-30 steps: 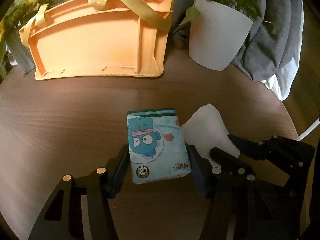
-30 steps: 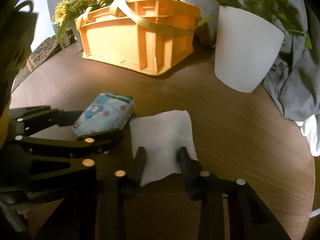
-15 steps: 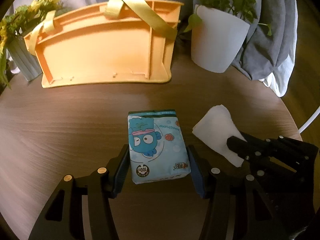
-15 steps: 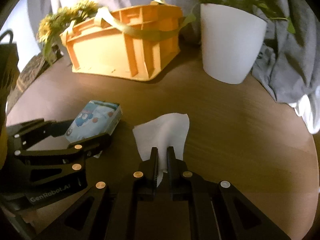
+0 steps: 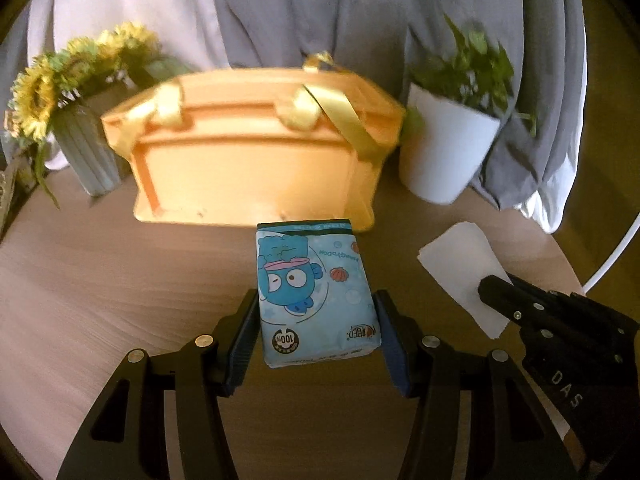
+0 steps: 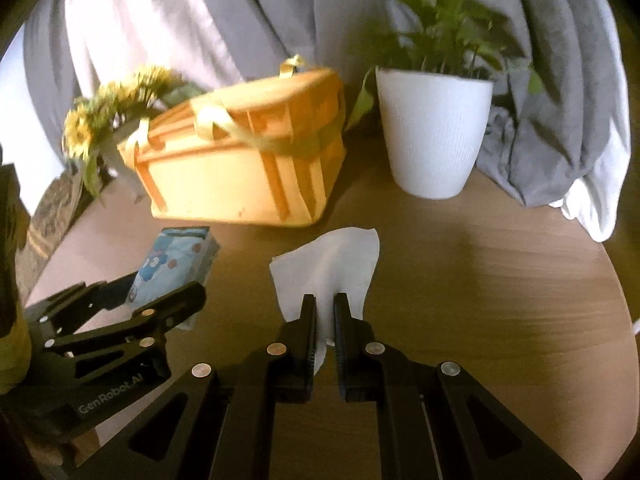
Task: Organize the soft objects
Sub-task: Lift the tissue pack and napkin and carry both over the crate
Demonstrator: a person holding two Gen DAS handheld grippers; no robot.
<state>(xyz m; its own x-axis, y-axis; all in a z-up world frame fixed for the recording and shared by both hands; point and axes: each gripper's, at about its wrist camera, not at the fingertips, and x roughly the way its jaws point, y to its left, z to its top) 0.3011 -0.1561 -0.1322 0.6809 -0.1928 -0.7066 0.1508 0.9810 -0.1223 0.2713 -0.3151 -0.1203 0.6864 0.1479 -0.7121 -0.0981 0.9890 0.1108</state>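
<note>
Left hand-held gripper (image 5: pixel 316 322): jaws partly spread, their blue pads pressed on the two long sides of the tissue pack (image 5: pixel 314 296), which is clear of the tabletop.
Right hand-held gripper (image 6: pixel 325 314): jaws drawn almost together, pinching the near edge of the white tissue sheet (image 6: pixel 332 268); the sheet fans out ahead of the tips and looks lifted off the wood.
Tissue pack: light blue wrapper with a blue cartoon fish; in the left wrist view it fills the centre, its far end at 12 o'clock toward the basket.
Tissue sheet: in the left wrist view it lies at 3 o'clock from the pack, apart from it, with the right gripper's black tips over its near corner.
Tabletop (image 5: pixel 100 280): round, brown wood grain.
Orange basket (image 5: pixel 256 160): at 12 o'clock beyond the pack, yellow ribbon handles draped over its rim.
White plant pot (image 6: pixel 434 136): at 1 o'clock, just right of the basket, green leaves above.
Sunflowers (image 5: pixel 36 96): at 10 o'clock, in a ribbed grey vase beside the basket.
Grey and white cloth (image 6: pixel 560 80): hangs behind everything.
</note>
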